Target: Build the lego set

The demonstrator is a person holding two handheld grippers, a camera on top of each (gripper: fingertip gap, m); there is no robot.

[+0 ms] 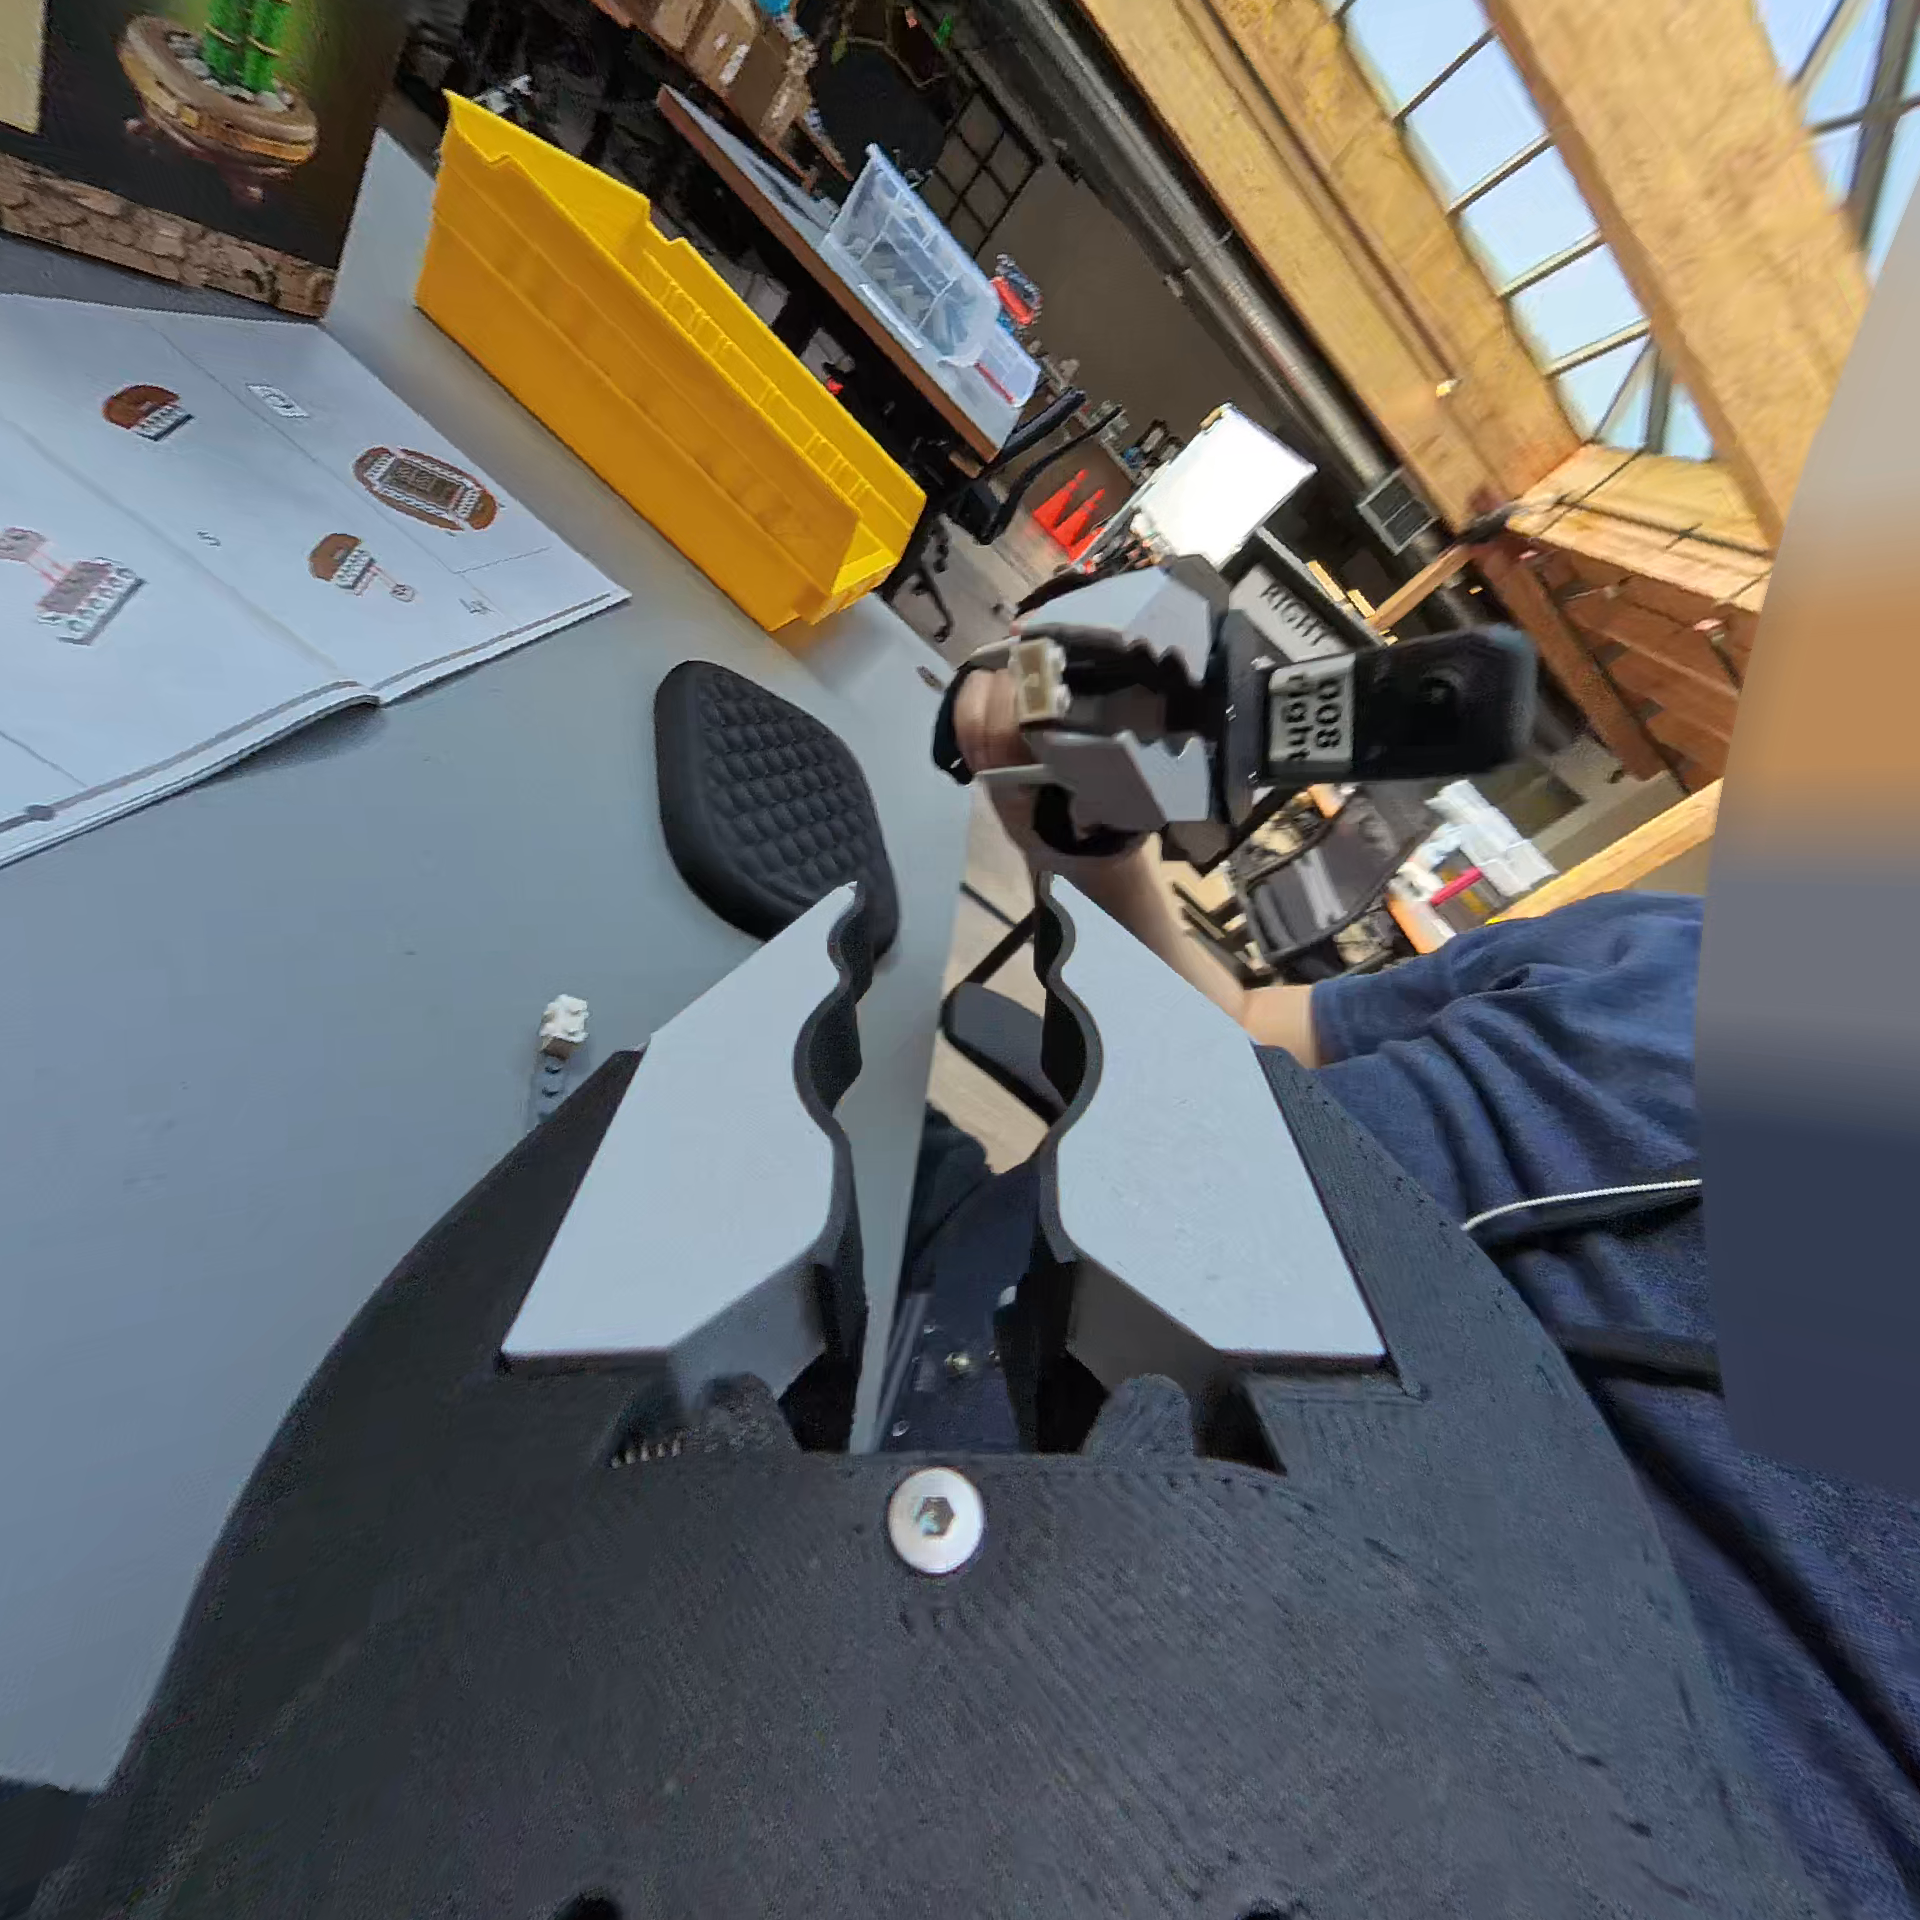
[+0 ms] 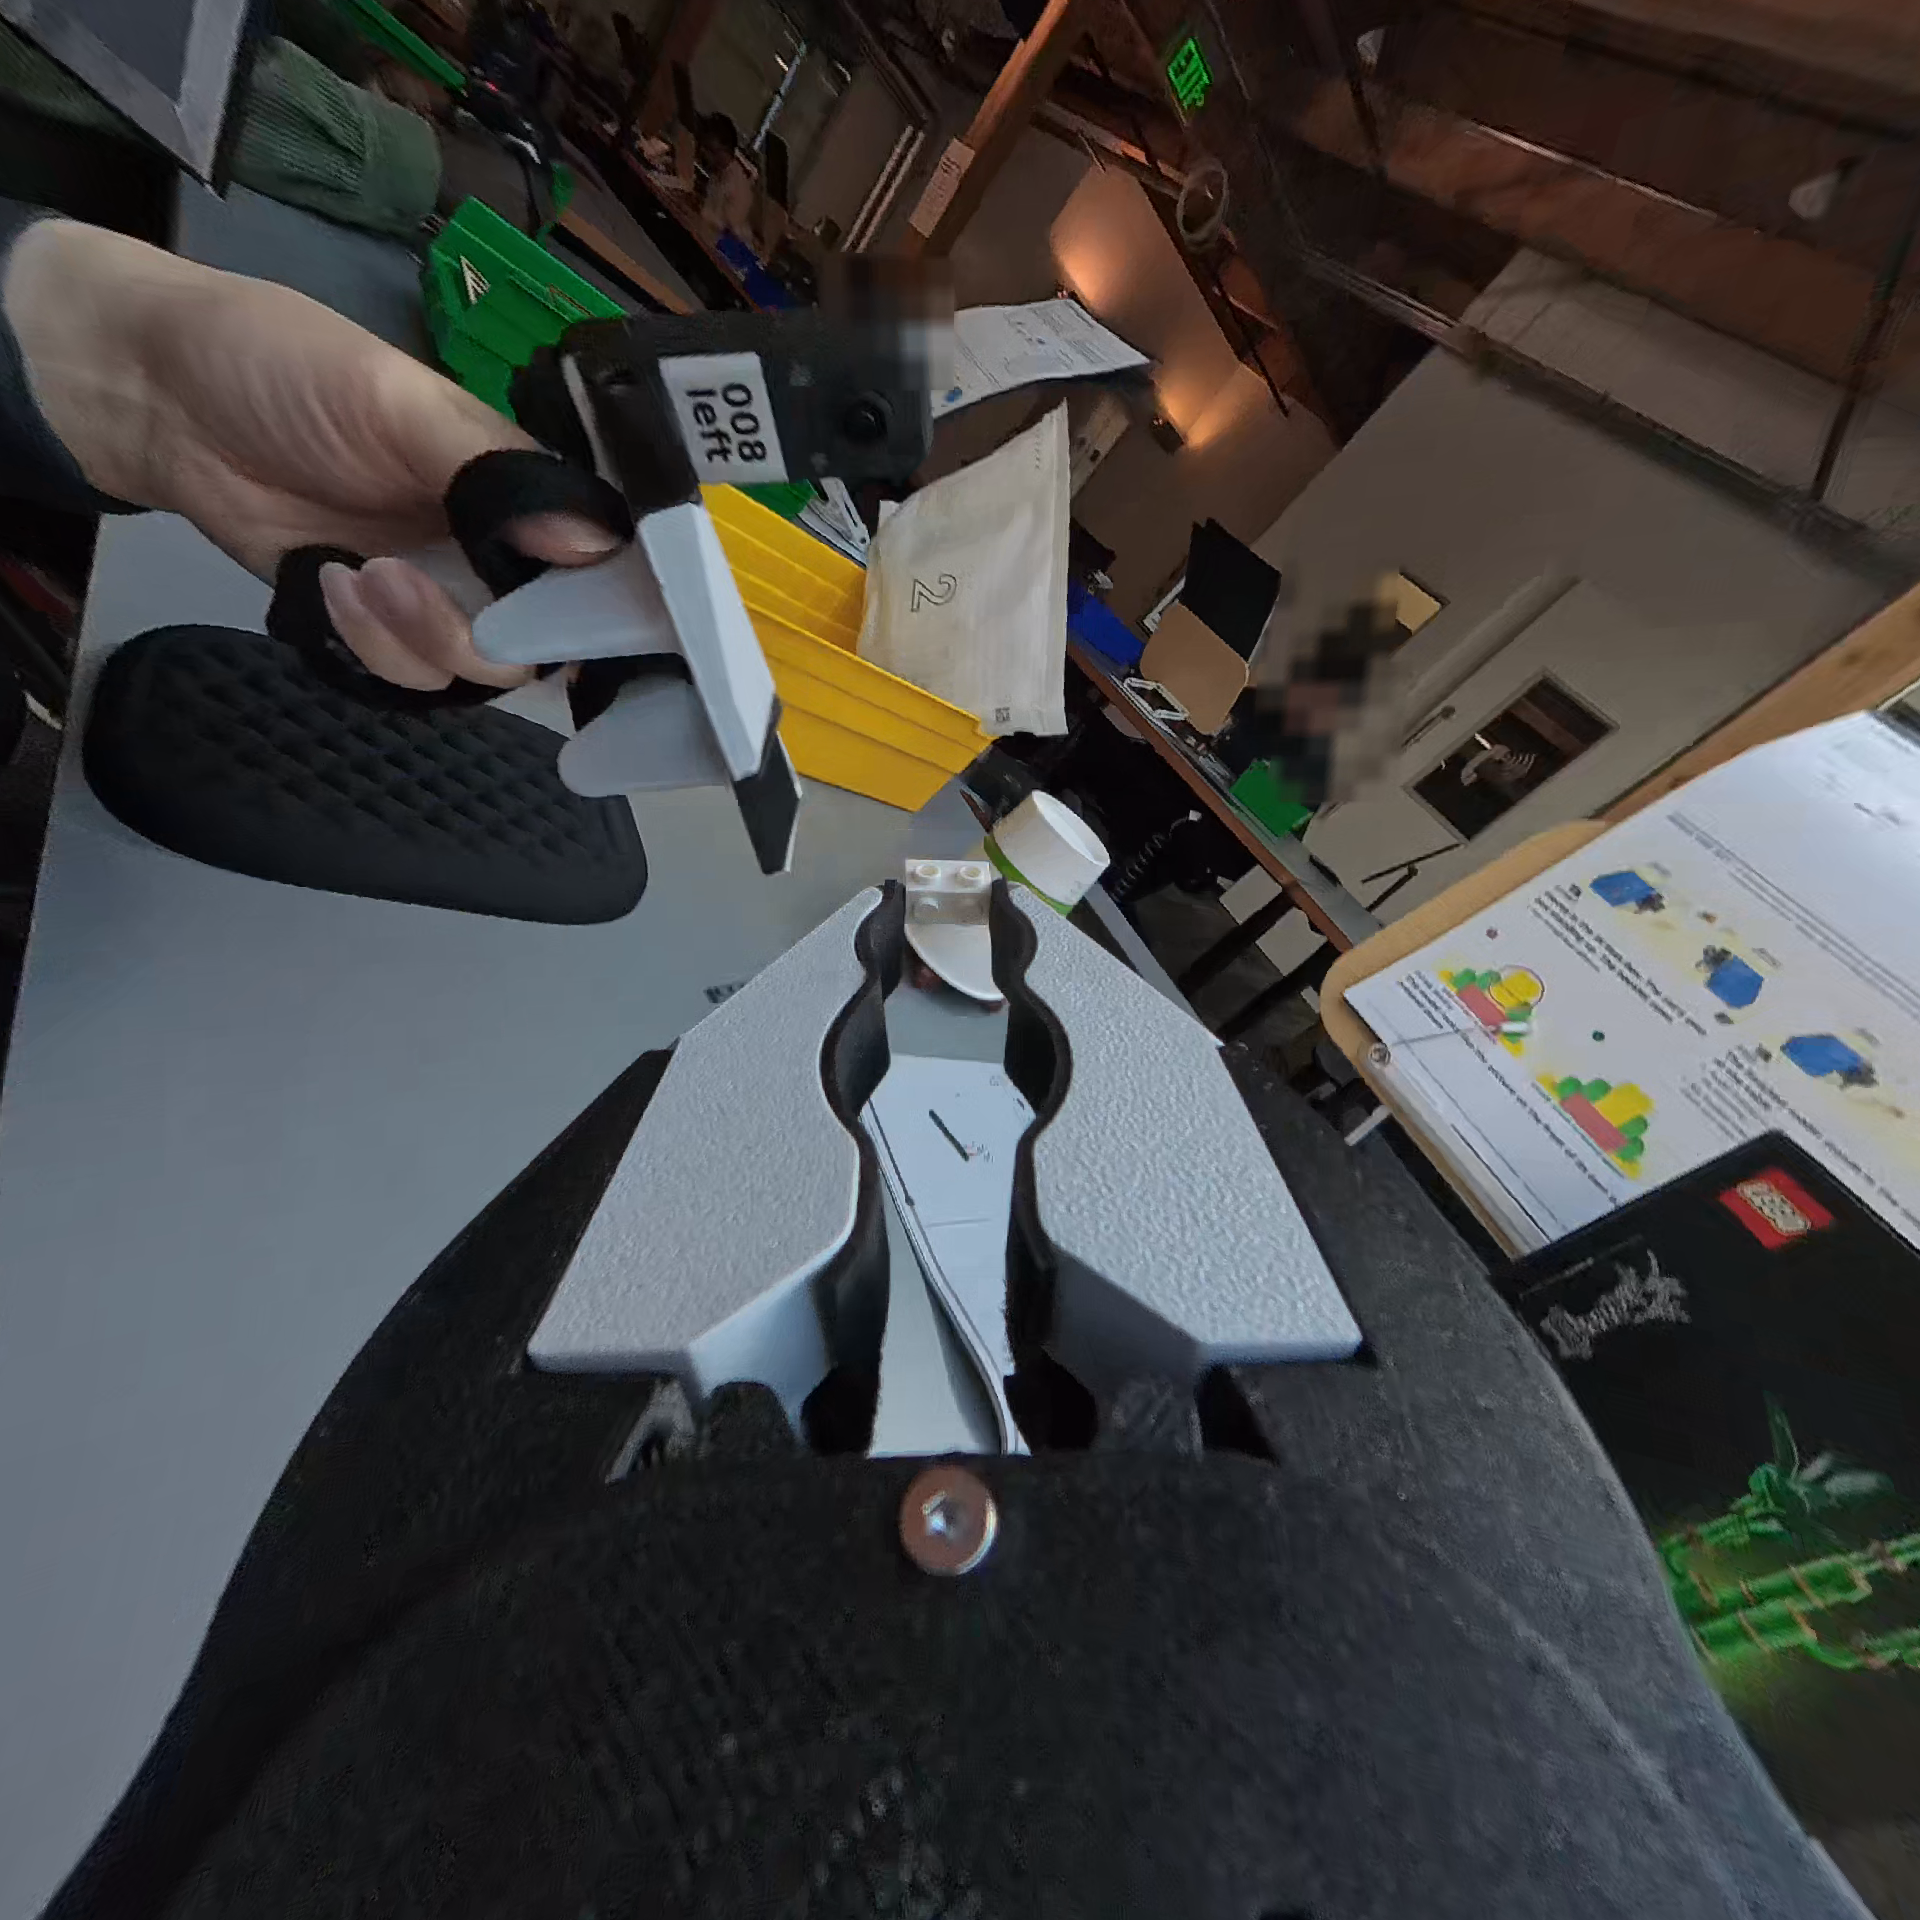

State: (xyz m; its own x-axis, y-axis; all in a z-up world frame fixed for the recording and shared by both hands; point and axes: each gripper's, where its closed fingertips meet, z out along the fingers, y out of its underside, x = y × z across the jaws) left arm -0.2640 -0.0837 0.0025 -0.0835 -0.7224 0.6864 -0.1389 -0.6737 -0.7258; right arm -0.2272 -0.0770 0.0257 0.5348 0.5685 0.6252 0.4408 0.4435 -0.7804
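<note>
My right gripper (image 2: 945,902) is shut on a small white and grey lego piece (image 2: 948,896) with a curved white part, and holds it in the air above the grey table (image 2: 208,1143). It also shows in the left wrist view (image 1: 1003,717) with the pale lego piece (image 1: 1039,681) at its tips. My left gripper (image 1: 948,891) is open and empty, just off the table's edge, pointing towards the right gripper. In the right wrist view the left gripper (image 2: 771,831) hangs close above and left of the held piece. A second small white and grey lego piece (image 1: 561,1029) lies on the table.
An open instruction booklet (image 1: 260,520) lies on the table, with a yellow bin (image 1: 644,364), a black textured pad (image 1: 774,800) and the lego box (image 1: 177,135) around it. A numbered paper bag (image 2: 966,592) stands in the bin. A clipboard with printed sheets (image 2: 1662,987) is at right. My hands' fingertips stand some 5 centimetres from each other.
</note>
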